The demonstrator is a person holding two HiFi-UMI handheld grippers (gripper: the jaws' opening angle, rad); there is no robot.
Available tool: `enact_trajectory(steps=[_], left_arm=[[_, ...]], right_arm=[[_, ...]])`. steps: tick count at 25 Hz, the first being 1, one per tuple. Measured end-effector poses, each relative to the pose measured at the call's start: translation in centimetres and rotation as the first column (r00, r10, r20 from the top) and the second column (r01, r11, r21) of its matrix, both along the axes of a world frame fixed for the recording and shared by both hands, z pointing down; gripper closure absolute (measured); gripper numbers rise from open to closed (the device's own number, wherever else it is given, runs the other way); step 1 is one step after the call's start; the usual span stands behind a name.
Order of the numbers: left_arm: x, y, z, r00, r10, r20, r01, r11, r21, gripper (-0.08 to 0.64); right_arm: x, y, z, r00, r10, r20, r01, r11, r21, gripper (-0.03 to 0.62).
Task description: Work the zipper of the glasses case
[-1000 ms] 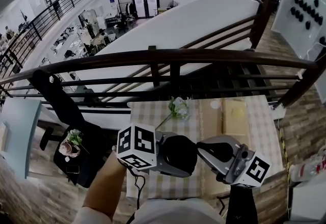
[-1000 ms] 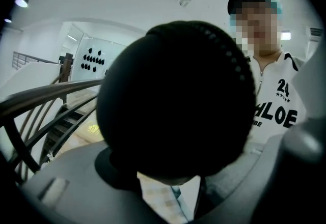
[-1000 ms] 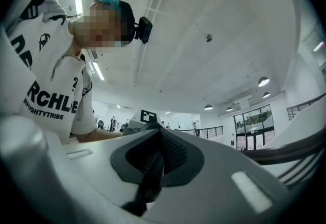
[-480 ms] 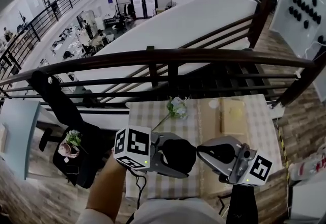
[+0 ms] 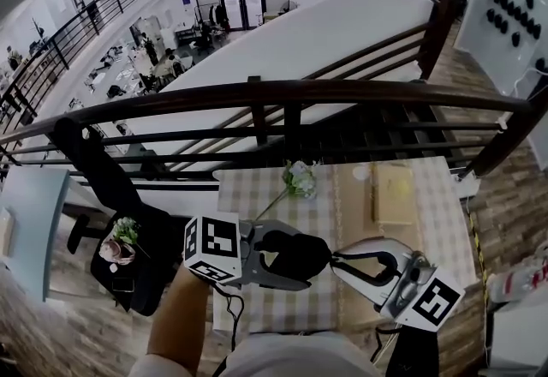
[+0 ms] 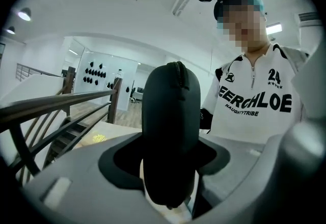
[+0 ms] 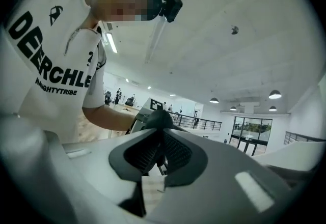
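Case (image 5: pixel 300 252): hanging over bench (image 5: pixel 428 195) near edge, clamped in left gripper (image 5: pixel 274 259). Right gripper (image 5: pixel 339 262): nearly closed on pull (image 7: pixel 159 157) at case's right end, jaws just easing apart. Risk: pull slipping free, zipper stalling; case twisting under sideways tugging.

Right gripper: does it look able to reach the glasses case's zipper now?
Probably yes: the left gripper holds the glasses case end-on at the tips of the right gripper, nothing between. Its jaws have just been opening slightly; what they hold is unclear.
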State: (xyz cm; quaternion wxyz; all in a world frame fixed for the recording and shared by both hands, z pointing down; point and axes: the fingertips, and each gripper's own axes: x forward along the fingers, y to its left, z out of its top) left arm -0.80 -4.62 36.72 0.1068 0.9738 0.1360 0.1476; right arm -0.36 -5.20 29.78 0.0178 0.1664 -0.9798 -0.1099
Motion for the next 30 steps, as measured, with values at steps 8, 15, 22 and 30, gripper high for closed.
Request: enact_trajectory(steps=[8,15,22,30], left_arm=[[-0.4,-0.8,0.2,0.999,-0.040,-0.002,0.040,0.998,0.040,0.288],[-0.4,-0.9,-0.4,0.999,-0.031,-0.032,0.033,0.998,0.051,0.288],[-0.7,-0.1,-0.1,1.000,0.007,0.001,-0.007,0.998,0.063,0.291],[-1.1,0.3,3.0,0.980,0.006,0.201,-0.028,0.994,0.110,0.301]], right_arm=[[1.0,-0.3,0.1,0.998,-0.025,0.054,0.030,0.995,-0.096,0.467],[-0.9,-0.7,2.5,0.999,-0.044,0.012,0.045,0.988,-0.151,0.457],[-1.5,0.2,2.5,0.995,-0.097,0.023,0.099,0.984,-0.145,0.536],[-0.2,1.0,7.8,0.949,-0.098,-0.301,0.041,0.981,-0.191,0.555]])
